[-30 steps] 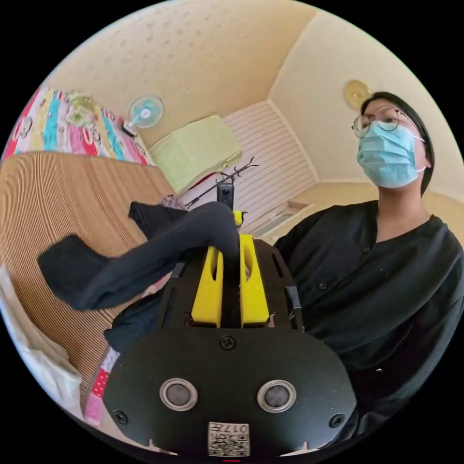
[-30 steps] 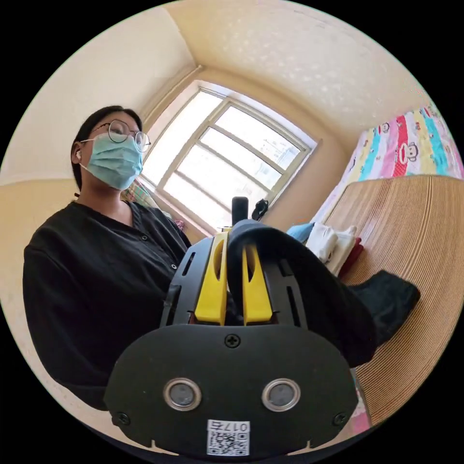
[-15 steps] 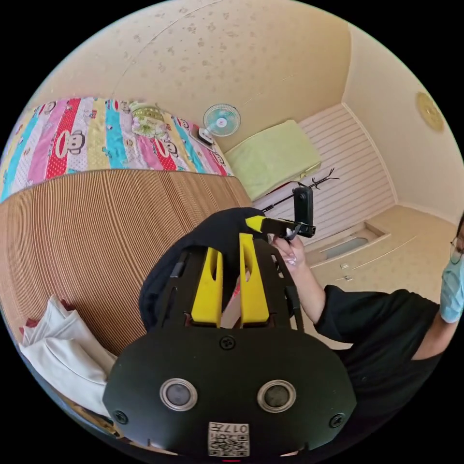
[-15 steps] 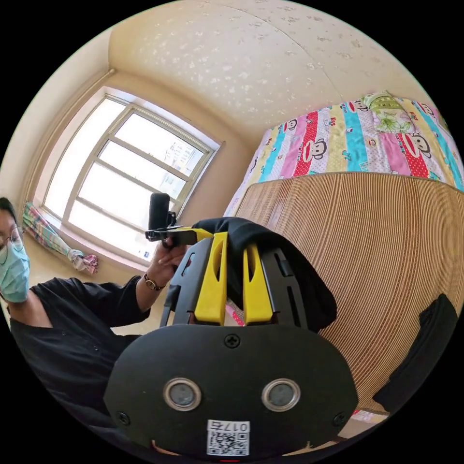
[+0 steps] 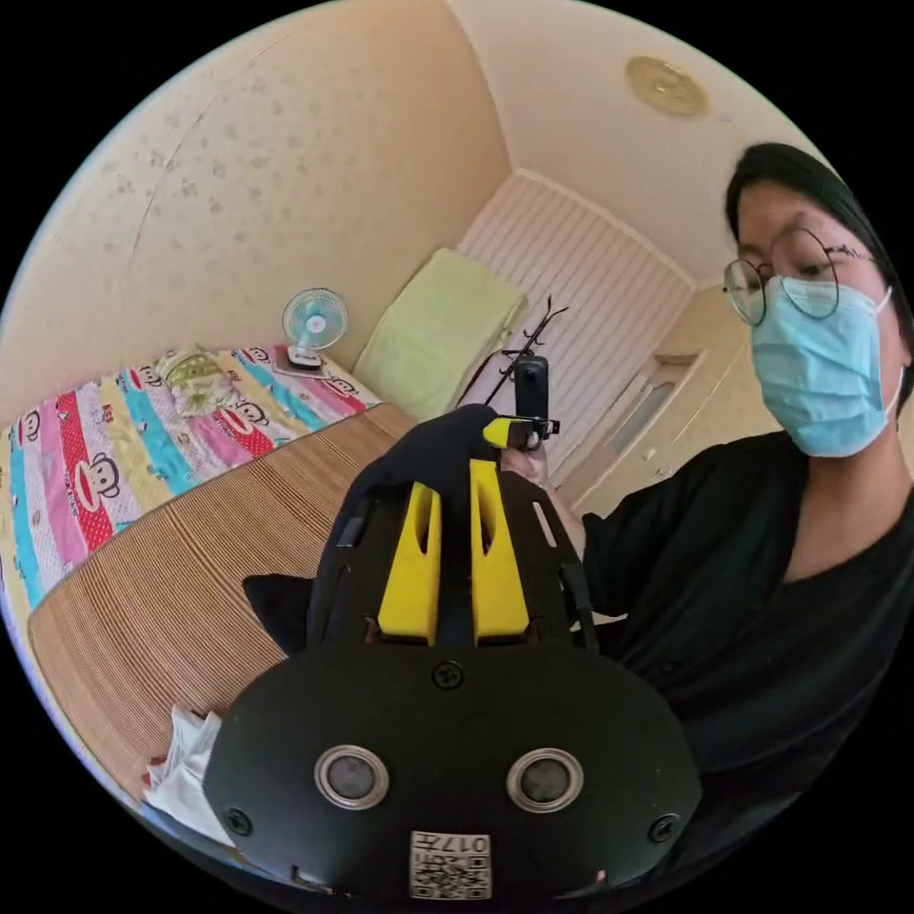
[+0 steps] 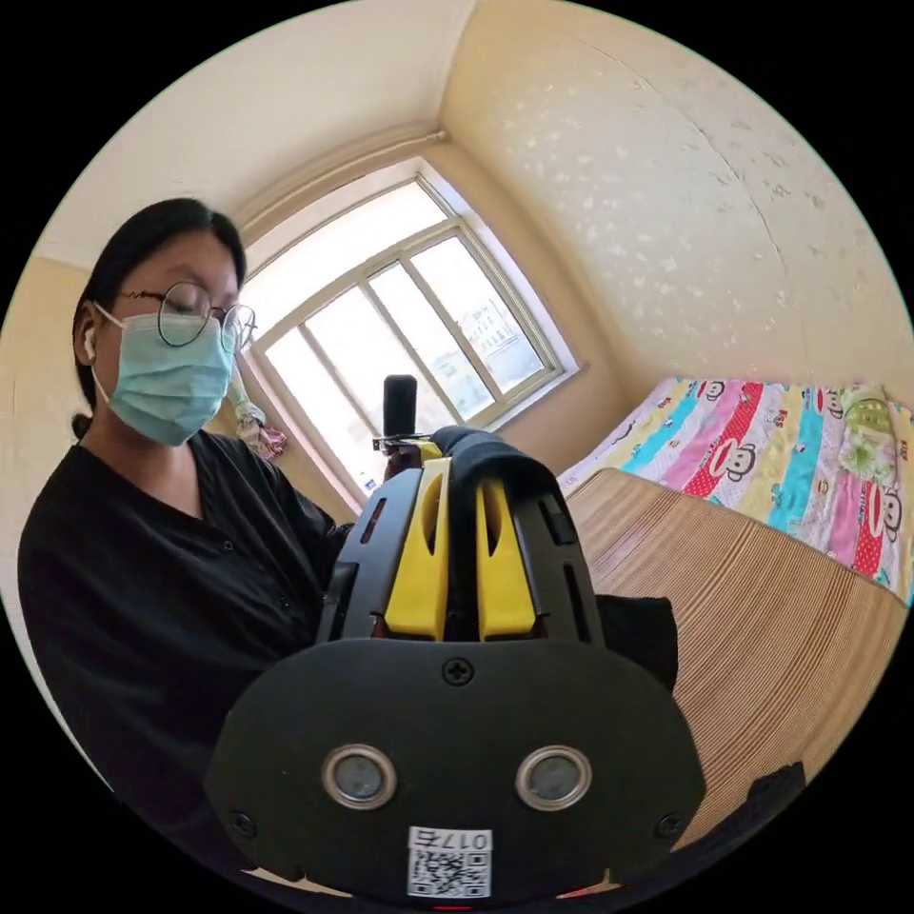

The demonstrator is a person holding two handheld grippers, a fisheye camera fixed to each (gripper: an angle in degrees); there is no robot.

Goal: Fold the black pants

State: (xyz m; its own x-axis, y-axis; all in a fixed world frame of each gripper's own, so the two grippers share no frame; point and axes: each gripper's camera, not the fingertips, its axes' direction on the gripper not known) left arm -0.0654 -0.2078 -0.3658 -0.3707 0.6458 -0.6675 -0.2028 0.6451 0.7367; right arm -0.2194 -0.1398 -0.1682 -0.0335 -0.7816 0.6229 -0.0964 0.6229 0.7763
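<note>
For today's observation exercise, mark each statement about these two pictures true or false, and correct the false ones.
1. The left claw grips the black pants. True.
2. The right claw is open and holds nothing. False: it is shut on black cloth.
3. A small fan stands beyond the striped bedsheet. True.
4. The ribbed mat is blue. False: it is tan.
5. The person wears a white top. False: the top is black.
</note>
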